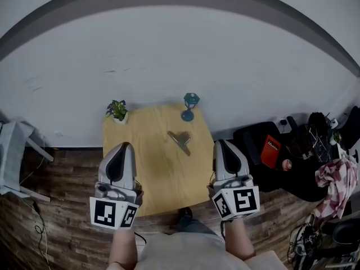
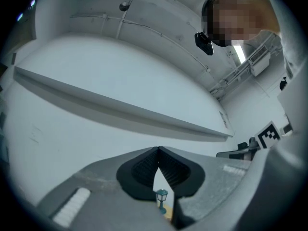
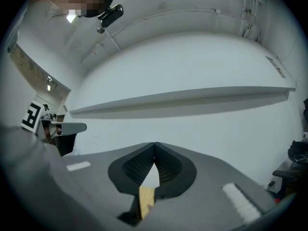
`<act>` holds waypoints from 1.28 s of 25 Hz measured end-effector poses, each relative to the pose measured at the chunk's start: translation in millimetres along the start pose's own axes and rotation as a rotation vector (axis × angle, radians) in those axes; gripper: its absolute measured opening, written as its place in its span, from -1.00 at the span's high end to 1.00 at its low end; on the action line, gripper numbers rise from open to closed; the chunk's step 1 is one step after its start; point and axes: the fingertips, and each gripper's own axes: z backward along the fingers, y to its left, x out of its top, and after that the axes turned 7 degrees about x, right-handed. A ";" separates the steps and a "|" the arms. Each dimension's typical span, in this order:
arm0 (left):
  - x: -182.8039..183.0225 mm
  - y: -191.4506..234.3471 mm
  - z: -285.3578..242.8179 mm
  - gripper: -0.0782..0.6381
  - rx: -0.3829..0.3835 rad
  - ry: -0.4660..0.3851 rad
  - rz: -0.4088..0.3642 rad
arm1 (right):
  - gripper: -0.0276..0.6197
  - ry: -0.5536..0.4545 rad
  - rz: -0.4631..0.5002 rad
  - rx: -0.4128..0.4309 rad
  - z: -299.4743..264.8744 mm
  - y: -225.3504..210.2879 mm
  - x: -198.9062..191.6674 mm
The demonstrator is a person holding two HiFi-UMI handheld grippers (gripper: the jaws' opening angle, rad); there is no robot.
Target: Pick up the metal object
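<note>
- Left gripper (image 2: 158, 150): the ribbed pads (image 2: 143, 170) meet at the tips, fully closed with nothing held. Only a small teal lantern ornament (image 2: 161, 196) peeks through the slit lower down, far off.
- Right gripper (image 3: 154, 145): same story, with the tips pressed together and empty. A sliver of the wooden table (image 3: 146, 198) shows through the gap below them.
- Both noses tilt a touch above level, looking at the wall rather than down at the work.
- From the head view the two grippers sit side by side at the near edge of the table. The left is over the near left corner and the right is at the near right corner. The left forearm (image 1: 122, 247) and right forearm (image 1: 238, 239) run straight out from the body.
- The metal object (image 1: 180, 140) lies flat on the table, right of the middle and nearer the right edge, well ahead of the right gripper's tip and untouched.
- It looks like a thin, flat piece with a narrow stem widening to a head, so I judge it rigid, smooth and probably slippery, with little height to bite on.
- Best hold, I'd say, is across the narrow stem, jaws opened first and coming down from above. A flat piece like this may skate on the wood.
- The lantern stands at the far edge, and a small potted plant (image 1: 117, 110) at the far left corner. Both are clear of the object.
</note>
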 end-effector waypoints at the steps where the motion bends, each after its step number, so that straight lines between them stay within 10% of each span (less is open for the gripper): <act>1: -2.0 2.2 -5.5 0.77 0.011 0.000 -0.002 | 0.91 0.009 -0.001 0.010 -8.5 -4.0 -3.4; 32: -85.5 58.1 -43.4 0.77 0.375 0.165 -0.048 | 0.63 0.694 -0.167 0.337 -148.1 -43.8 -287.0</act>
